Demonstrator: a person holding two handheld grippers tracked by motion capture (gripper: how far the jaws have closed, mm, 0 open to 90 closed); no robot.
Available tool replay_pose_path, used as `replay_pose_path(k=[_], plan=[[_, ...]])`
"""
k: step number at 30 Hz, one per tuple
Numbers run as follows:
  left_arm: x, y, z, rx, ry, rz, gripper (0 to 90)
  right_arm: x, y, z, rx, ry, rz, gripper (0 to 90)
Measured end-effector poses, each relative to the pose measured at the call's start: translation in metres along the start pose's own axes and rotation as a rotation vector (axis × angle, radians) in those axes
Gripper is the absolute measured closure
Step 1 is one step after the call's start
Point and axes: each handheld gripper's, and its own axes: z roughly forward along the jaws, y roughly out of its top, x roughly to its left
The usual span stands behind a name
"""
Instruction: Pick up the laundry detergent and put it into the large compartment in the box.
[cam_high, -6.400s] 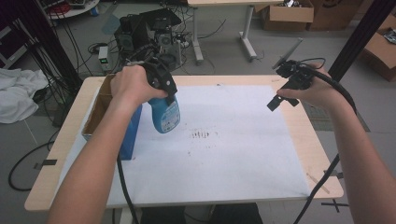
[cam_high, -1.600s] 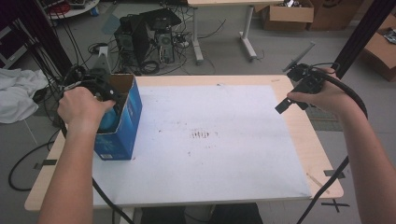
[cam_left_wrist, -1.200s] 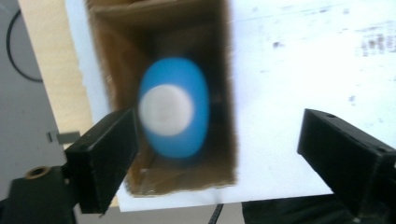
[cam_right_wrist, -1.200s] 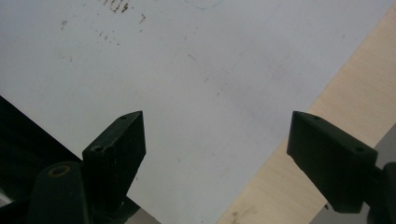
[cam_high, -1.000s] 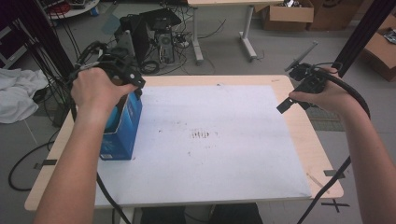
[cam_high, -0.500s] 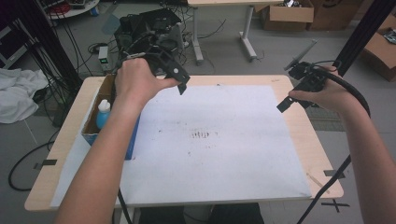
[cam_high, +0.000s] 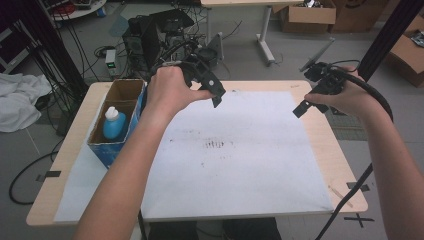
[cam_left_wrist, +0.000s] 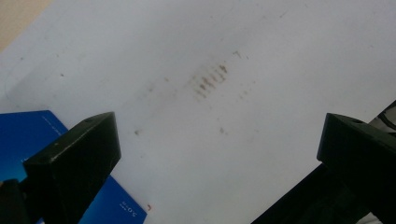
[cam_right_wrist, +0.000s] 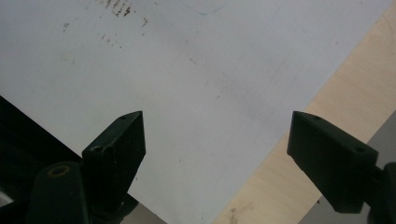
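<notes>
We note the change since a second ago: the left gripper (cam_high: 212, 92), then down at the blue box (cam_high: 107, 150), now hangs over the white sheet (cam_high: 240, 165), and its jaws have just been opening with nothing between them. The blue bottle (cam_high: 113, 124) stands upright in the box's nearer compartment, at the table's left edge, well apart from both tools. We judge the placing step complete. In the left gripper view the jaws are spread wide over the stained patch (cam_left_wrist: 210, 79), touching nothing. The right gripper (cam_high: 312, 97) hovers, likewise spread and empty, above the sheet's right border.
</notes>
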Motion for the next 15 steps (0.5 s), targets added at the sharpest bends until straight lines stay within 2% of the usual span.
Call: replay_pose_path(k=[11,15], plan=[[0.0009,-0.0001,0.0033,0.021,-0.012,0.007,0.1,0.0017,0.004,0.0044,0.006,0.002,-0.01,19.4],[0.0015,-0.0003,0.0031,0.013,-0.018,0.006,0.1,0.0019,0.0051,0.0044,0.006,0.002,-0.01,19.3]])
